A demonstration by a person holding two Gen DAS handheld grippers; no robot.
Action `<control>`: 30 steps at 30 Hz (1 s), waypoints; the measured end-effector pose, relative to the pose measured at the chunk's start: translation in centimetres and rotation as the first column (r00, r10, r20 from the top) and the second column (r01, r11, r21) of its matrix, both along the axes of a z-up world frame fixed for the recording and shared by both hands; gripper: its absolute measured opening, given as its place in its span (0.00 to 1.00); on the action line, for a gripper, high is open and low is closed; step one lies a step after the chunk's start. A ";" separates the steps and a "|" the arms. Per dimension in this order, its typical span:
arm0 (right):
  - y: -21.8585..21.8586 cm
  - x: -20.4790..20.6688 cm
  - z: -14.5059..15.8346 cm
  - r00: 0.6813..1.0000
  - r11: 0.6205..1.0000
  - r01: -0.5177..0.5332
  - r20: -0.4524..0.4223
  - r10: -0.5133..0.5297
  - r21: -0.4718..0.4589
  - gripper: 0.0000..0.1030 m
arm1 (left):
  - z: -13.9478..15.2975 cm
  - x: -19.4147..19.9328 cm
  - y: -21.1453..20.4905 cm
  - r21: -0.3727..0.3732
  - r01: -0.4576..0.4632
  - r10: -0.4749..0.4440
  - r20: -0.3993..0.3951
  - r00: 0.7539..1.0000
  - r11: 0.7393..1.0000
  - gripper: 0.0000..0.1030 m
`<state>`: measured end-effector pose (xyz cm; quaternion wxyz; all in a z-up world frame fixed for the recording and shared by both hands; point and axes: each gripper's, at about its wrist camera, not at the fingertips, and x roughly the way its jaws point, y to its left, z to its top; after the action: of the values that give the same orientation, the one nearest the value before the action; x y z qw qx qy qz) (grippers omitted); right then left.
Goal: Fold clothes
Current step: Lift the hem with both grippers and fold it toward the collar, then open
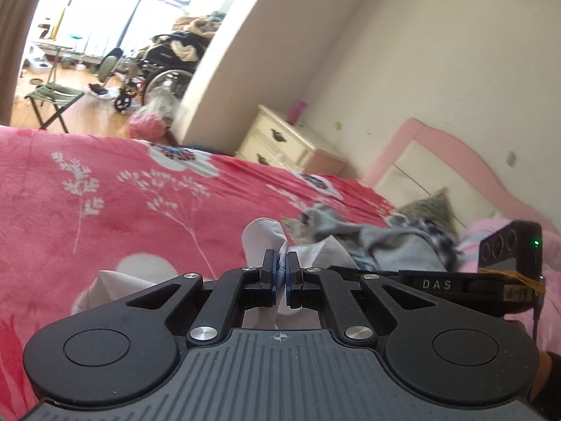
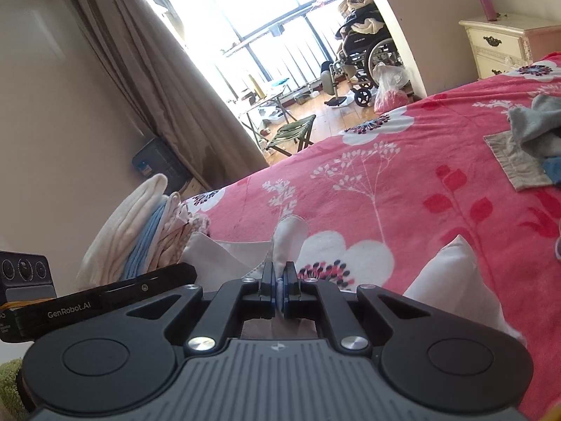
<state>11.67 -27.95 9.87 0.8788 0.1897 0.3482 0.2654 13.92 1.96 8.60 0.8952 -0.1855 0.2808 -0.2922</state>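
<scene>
While both jaws are clamped on folds of a white garment (image 1: 261, 236), we see the left gripper (image 1: 280, 273) & right gripper (image 2: 279, 280) low over a pink floral bedspread (image 2: 403, 189). Gray clothes (image 1: 368, 238) lie nearby; folded stack (image 2: 140, 231) at bed edge.

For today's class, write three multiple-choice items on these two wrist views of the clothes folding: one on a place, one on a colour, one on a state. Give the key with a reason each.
1. Where does the stack of folded clothes lie?
A. on the nightstand
B. on the bed's edge near the curtain
C. on the wheelchair

2. What is the blanket's main colour?
A. pink-red
B. green
C. grey

3. How is the left gripper?
A. wide open
B. shut on white cloth
C. out of view

Key: B, the stack sits below the curtain; A, pink-red with white flowers; B, white cloth is pinched between its fingers.
</scene>
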 end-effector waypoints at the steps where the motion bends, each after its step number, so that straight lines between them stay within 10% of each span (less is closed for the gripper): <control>1: -0.3 -1.5 -0.4 1.000 1.000 0.001 -0.005 -0.001 0.003 0.05 | -0.3 -1.2 -0.1 0.005 0.020 -0.020 -0.001 1.000 1.000 0.03; 16: -1.4 -17.9 -7.0 1.000 0.998 0.012 0.012 -0.011 -0.065 0.05 | -7.1 -15.1 -1.3 0.119 0.238 -0.235 -0.044 0.971 0.964 0.03; 30: -0.4 -24.7 -10.5 0.965 0.886 -0.213 0.053 0.257 -0.411 0.17 | -12.4 -21.4 -1.3 0.385 0.386 -0.376 -0.103 0.921 0.839 0.05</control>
<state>-12.99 -28.31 -0.65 0.8775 -0.0528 0.3686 0.3023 -7.45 0.70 -3.82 0.8345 0.0563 0.3760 -0.3987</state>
